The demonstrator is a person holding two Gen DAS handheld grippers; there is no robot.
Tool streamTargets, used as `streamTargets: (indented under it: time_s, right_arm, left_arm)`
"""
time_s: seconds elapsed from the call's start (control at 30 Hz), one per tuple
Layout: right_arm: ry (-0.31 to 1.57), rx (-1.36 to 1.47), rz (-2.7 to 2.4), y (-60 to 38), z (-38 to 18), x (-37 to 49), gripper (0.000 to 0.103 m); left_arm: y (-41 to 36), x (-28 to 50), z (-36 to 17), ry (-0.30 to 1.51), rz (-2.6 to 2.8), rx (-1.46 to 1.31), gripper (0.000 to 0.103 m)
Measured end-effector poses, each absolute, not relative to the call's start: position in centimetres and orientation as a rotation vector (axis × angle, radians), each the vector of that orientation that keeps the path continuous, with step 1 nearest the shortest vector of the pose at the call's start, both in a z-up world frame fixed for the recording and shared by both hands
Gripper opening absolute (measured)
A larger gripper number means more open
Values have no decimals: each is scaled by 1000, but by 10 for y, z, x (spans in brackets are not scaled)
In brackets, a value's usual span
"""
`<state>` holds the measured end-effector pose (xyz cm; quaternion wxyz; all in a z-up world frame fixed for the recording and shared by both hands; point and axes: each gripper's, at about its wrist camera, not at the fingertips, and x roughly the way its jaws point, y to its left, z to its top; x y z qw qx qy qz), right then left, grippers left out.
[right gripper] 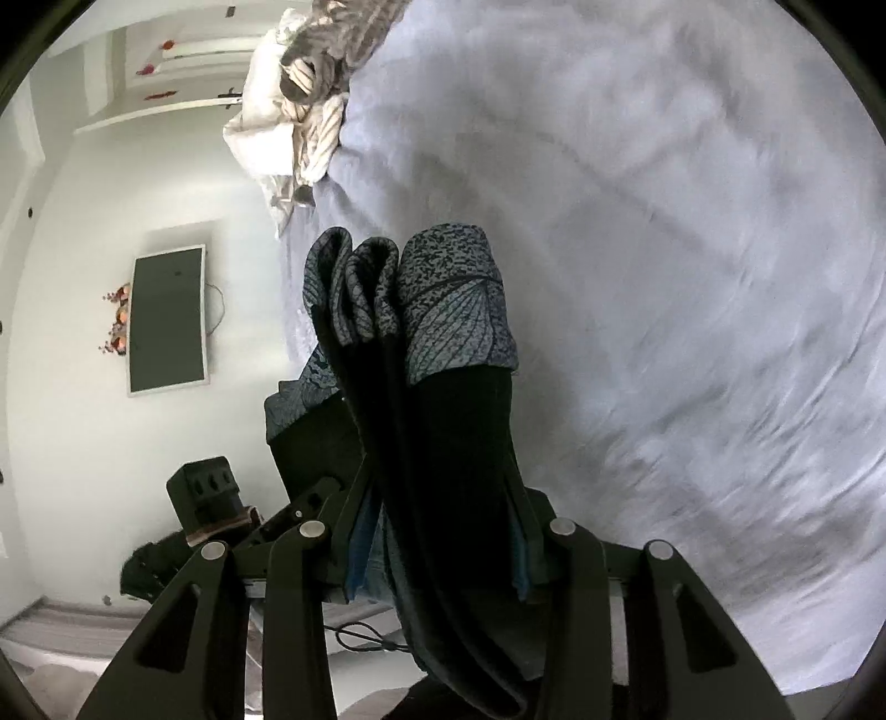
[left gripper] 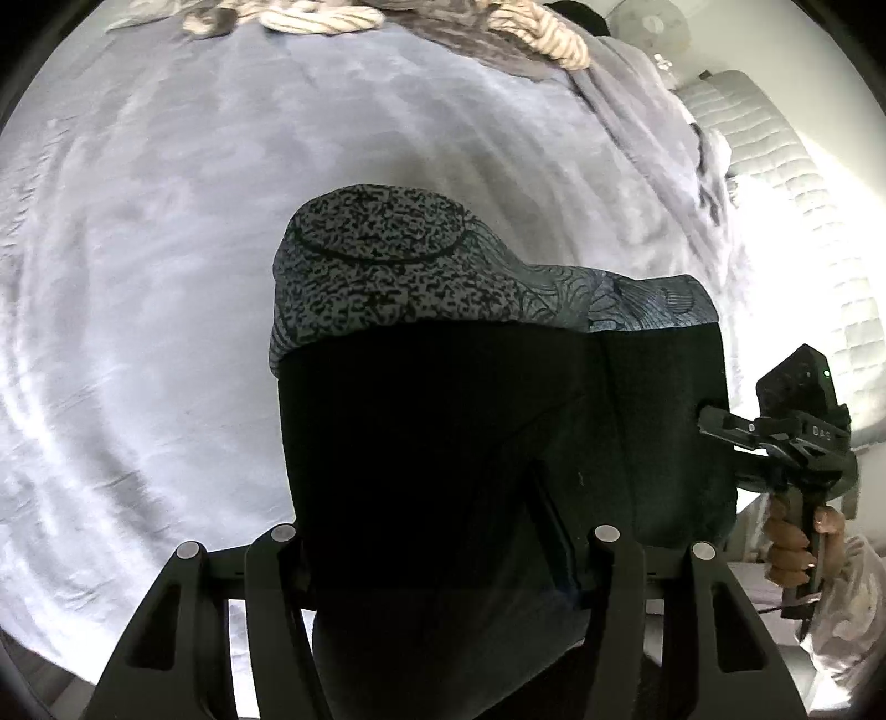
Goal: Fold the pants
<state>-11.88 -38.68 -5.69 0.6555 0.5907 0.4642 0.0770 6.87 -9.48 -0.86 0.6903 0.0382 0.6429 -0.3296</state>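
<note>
The pants (left gripper: 470, 432) are black with grey patterned cuffs, folded into a bundle and held up above the bed. My left gripper (left gripper: 443, 554) is shut on the near edge of the bundle, which hides its fingertips. My right gripper (left gripper: 714, 426) shows at the right of the left wrist view, clamped on the bundle's right edge. In the right wrist view the pants (right gripper: 443, 399) hang in several layers between my right gripper's (right gripper: 437, 531) fingers, cuffs pointing away. The left gripper (right gripper: 310, 498) shows there at the lower left, on the same cloth.
A pale lavender bedspread (left gripper: 221, 221) fills the background of both views. Crumpled striped bedding (left gripper: 326, 16) lies at the far end. A quilted headboard (left gripper: 775, 183) is at the right. A wall-mounted dark screen (right gripper: 166, 321) and white wall are left in the right wrist view.
</note>
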Motion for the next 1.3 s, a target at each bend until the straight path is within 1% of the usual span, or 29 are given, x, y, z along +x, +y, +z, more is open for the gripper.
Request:
streamTargets:
  time_s: [0.2, 0.4, 0.5, 0.53, 0.6, 0.63, 0.73, 0.83, 0.93, 1.1, 1.2, 1.3]
  right_arm:
    - [1102, 1317, 143, -354, -69, -108, 42]
    - [1159, 1218, 72, -343, -81, -94, 42]
    - [1207, 1164, 15, -340, -93, -89, 44]
    - [1214, 1155, 3, -341, -97, -88, 46]
    - [1236, 1123, -28, -341, -101, -86, 53]
    - [1251, 1094, -40, -340, -101, -86, 58]
    - [1302, 973, -74, -335, -93, -85, 62]
    - [1346, 855, -119, -330, -79, -90, 68]
    - [1366, 791, -149, -326, -67, -94, 71]
    - [1372, 752, -178, -323, -52, -104, 72]
    - [1368, 742, -201, -320, -51, -103, 77]
    - [1354, 738, -214, -314, -43, -106, 78]
  left_arm:
    - [-66, 75, -30, 1470, -705, 102, 59]
    - [-63, 82, -60, 1489, -700, 111, 61]
    - [-63, 86, -76, 1490, -681, 130, 73]
    - [-63, 88, -79, 1492, -678, 128, 79]
    - [-60, 95, -84, 1496, -657, 127, 87]
    - [-57, 96, -85, 1495, -647, 121, 87]
    - [-50, 95, -78, 1473, -605, 122, 87]
    - [-36, 91, -72, 1466, -561, 121, 87]
    - [-31, 84, -66, 1459, -518, 141, 87]
    - [-24, 67, -52, 1424, -481, 220, 87]
    - [-20, 58, -43, 1406, -452, 244, 87]
    - [-16, 51, -33, 1394, -432, 258, 87]
